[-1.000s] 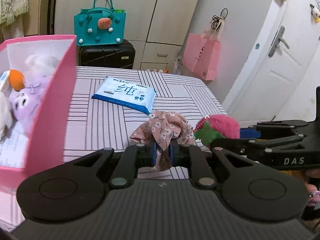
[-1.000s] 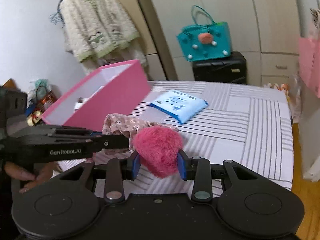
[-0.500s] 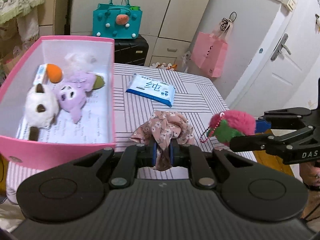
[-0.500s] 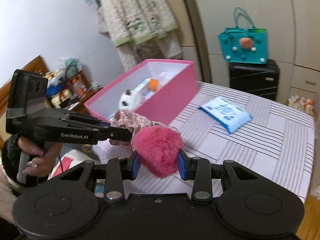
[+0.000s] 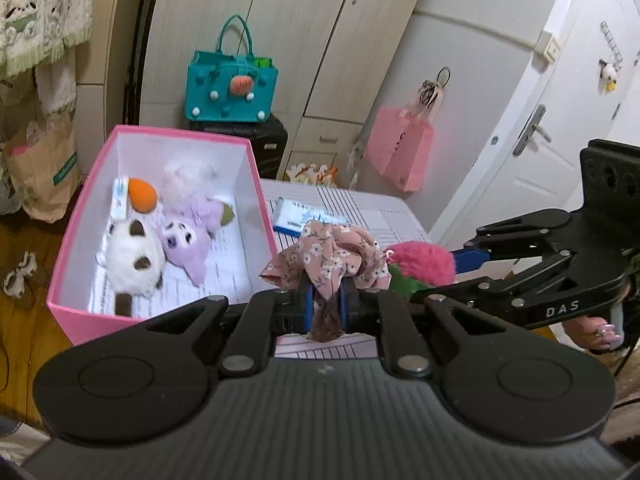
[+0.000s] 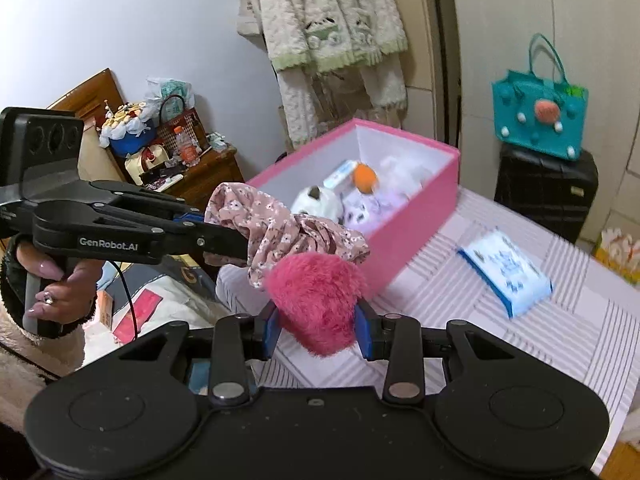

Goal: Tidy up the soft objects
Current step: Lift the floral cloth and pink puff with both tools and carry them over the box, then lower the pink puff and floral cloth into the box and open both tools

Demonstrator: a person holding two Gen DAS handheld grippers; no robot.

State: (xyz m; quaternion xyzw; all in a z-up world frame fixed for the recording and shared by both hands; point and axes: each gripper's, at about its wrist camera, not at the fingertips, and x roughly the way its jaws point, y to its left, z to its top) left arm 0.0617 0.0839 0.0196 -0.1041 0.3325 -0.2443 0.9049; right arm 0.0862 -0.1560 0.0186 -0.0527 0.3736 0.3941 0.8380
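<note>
Both grippers have risen from low over the striped bedspread (image 6: 500, 340) toward the pink box (image 5: 256, 184), whose open inside now shows from above. Already in that box lie a white-and-brown plush (image 5: 132, 260), a purple plush (image 5: 188, 236) and an orange ball (image 5: 142, 196). Two soft things are not yet in it, and a blue tissue pack (image 6: 506, 276) lies on the bed, well apart from both grippers. One is the floral scrunchie (image 5: 332, 252), pinched by the left gripper (image 5: 325, 304) with its jaws almost fully together. The other is the pink fuzzy pompom (image 6: 316, 300), squeezed between the part-open blue pads (image 6: 364, 332) of the right gripper (image 6: 318, 334). Both loads hang above the bed just beside the box's near wall, so dropping them in appears to be the next step.
</note>
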